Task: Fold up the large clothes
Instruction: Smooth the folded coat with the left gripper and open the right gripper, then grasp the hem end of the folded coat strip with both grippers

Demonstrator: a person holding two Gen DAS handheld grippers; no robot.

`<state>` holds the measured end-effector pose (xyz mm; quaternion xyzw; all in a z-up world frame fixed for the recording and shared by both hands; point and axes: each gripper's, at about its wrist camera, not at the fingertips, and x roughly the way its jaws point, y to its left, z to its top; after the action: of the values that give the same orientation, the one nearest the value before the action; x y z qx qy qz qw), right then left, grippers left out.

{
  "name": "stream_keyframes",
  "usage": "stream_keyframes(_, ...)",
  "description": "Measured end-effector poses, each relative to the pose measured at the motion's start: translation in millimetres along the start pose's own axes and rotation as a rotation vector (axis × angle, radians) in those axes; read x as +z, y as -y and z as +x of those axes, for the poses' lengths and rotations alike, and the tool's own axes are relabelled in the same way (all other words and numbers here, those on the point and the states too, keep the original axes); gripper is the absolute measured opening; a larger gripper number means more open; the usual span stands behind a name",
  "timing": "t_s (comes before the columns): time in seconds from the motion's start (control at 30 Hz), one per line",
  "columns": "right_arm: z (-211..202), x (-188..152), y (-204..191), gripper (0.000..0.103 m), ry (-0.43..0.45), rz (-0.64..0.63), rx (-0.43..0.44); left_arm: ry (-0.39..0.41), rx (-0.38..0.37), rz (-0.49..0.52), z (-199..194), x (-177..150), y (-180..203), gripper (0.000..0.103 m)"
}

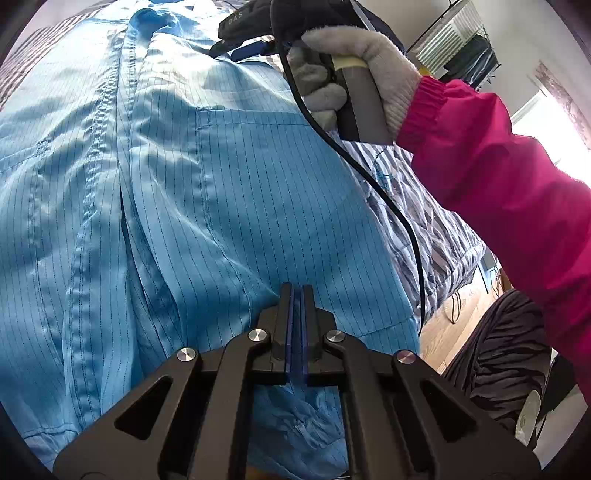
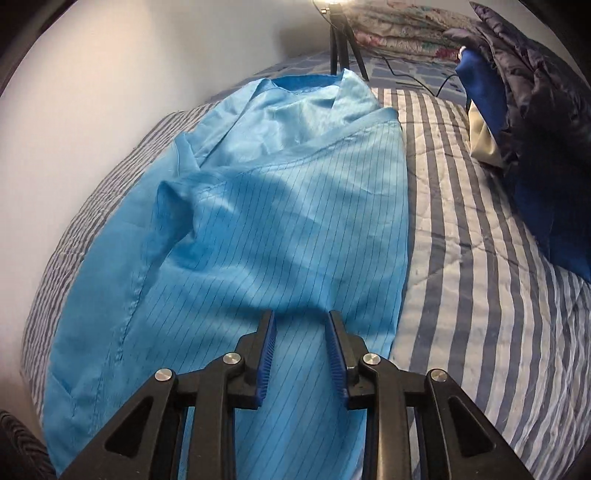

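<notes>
A large light-blue pinstriped garment (image 1: 184,184) with a zip front and a chest pocket lies spread on a striped bed cover (image 1: 424,221). My left gripper (image 1: 297,291) sits near the garment's hem with its jaws pressed together, and creases in the cloth run to its tips. A white-gloved hand (image 1: 362,62) in a pink sleeve holds my right gripper (image 1: 236,48) above the garment's far part. In the right wrist view the right gripper (image 2: 300,315) hovers over the garment (image 2: 277,221), jaws apart, nothing pinched. The collar (image 2: 314,85) lies at the far end.
A pile of dark blue quilted clothing (image 2: 535,110) sits on the bed cover (image 2: 480,258) to the right. A small tripod (image 2: 340,40) and folded floral blankets (image 2: 399,26) stand at the far end, a white wall (image 2: 110,92) on the left. Beyond the bed's edge are wooden floor (image 1: 454,325) and a clothes rack (image 1: 469,48).
</notes>
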<state>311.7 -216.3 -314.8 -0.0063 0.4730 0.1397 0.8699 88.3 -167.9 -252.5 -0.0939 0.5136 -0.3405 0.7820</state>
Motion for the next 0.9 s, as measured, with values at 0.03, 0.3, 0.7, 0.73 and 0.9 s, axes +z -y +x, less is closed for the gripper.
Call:
stream_keyframes(0.03,-6.8,1.4,0.0,0.028,0.002,0.008,0.008,-0.003,-0.003,-0.003,-0.6,0.9,2.1,0.0)
stream_keyframes(0.3,-128.9,-36.0,-8.9,0.036,0.176,0.009,0.086,0.093,-0.024,-0.026,-70.5,-8.8,-14.0,0.0)
stream_keyframes(0.7,-209.0,-184.1,-6.8,0.059,0.036,0.169,0.208,0.195,0.07,-0.312,-174.5,-42.8,-124.7,0.048)
stream_keyframes(0.73,-202.8,-196.6,-4.5,0.059,0.005,0.204,0.229,0.19,0.07,-0.341,-174.0,-46.4,-132.9,0.048)
stream_keyframes(0.9,-164.7,-231.8,-2.2,0.055,-0.109,0.278,0.298,0.13,0.045,-0.429,-157.0,-54.3,-160.7,0.048)
